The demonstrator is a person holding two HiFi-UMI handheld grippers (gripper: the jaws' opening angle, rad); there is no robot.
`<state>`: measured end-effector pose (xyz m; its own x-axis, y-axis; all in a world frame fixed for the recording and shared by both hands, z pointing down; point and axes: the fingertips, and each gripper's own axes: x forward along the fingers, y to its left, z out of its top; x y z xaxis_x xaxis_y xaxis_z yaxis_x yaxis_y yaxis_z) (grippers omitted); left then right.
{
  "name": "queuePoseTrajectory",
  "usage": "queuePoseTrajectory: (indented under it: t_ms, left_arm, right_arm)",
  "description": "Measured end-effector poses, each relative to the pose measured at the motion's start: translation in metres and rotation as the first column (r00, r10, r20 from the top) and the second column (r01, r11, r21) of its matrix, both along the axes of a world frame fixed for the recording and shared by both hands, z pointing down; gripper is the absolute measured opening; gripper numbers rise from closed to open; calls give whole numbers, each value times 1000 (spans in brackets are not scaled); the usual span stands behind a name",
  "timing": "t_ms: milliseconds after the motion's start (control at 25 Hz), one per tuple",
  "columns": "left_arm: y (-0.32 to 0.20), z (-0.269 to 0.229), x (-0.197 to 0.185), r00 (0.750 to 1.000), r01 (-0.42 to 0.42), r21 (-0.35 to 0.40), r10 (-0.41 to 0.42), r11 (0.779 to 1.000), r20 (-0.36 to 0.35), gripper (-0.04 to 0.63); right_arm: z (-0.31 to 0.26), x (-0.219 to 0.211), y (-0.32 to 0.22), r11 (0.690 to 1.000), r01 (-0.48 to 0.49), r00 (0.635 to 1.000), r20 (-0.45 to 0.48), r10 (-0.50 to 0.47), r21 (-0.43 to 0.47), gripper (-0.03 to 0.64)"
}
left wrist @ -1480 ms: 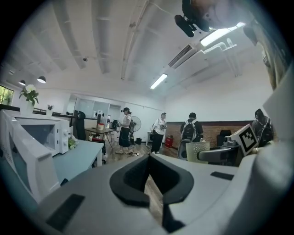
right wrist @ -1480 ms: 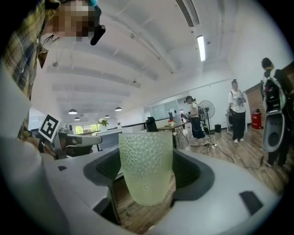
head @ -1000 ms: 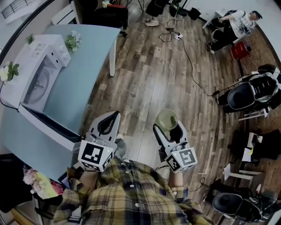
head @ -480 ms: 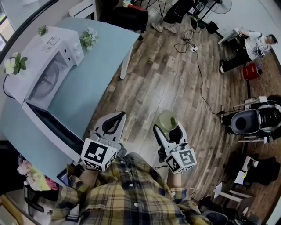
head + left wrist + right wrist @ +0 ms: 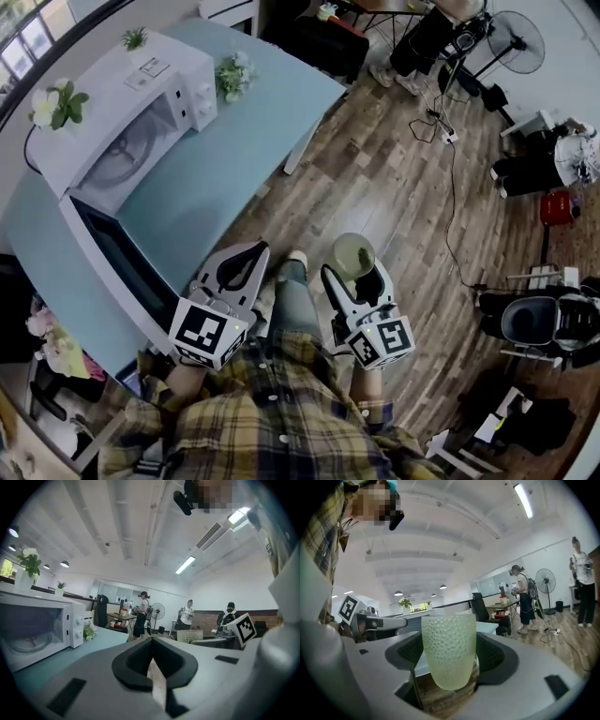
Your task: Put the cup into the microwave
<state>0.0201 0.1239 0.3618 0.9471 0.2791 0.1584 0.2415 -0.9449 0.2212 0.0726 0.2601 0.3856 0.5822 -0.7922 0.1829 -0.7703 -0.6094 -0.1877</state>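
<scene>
As right tool (image 5: 450, 662) clamps, cup (image 5: 449, 641) upright between jaws.

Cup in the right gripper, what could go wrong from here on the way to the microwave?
The cup is held by the right gripper over wood floor; a slip in the jaws would likely drop it. The microwave door stands open toward the person, so the cup or the shut left gripper might knock its edge on the way in.

Microwave cavity (image 5: 122, 159) open; door (image 5: 117, 258) juts out.
</scene>
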Motion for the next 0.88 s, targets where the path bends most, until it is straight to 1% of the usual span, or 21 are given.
queuePoseTrajectory:
  t_ms: [120, 240, 320, 400, 520, 600, 760, 880]
  left_arm:
    - [-15, 4, 9, 998, 69, -3, -69, 998, 9, -9]
    - [-36, 6, 18, 985, 171, -1, -171, 985, 15, -9]
    - [-55, 7, 23, 967, 255, 4, -255, 967, 21, -9]
    - [-75, 9, 26, 941, 338, 6, -338, 941, 23, -9]
    - [-102, 9, 27, 895, 445, 8, -445, 895, 25, -9]
    - [-118, 9, 26, 857, 514, 15, -515, 857, 30, -9]
    - [-144, 9, 18, 765, 642, 25, -643, 766, 41, -9]
    - [-159, 4, 10, 691, 721, 39, -722, 692, 45, -9]
  right_arm:
    - [6, 24, -20, 998, 67, 998, 7, -67, 0, 351]
    - [9, 47, -50, 985, 175, 984, 16, -175, -1, 351]
    - [9, 62, -73, 967, 254, 967, 18, -254, 6, 351]
    - [11, 77, -96, 946, 324, 946, 22, -324, 10, 351]
    - [12, 92, -131, 906, 424, 905, 29, -424, 9, 351]
    - [10, 99, -156, 870, 493, 870, 25, -493, 10, 351]
    - [7, 104, -202, 782, 623, 782, 25, -623, 18, 351]
    - [4, 102, -230, 705, 709, 705, 30, -709, 23, 351]
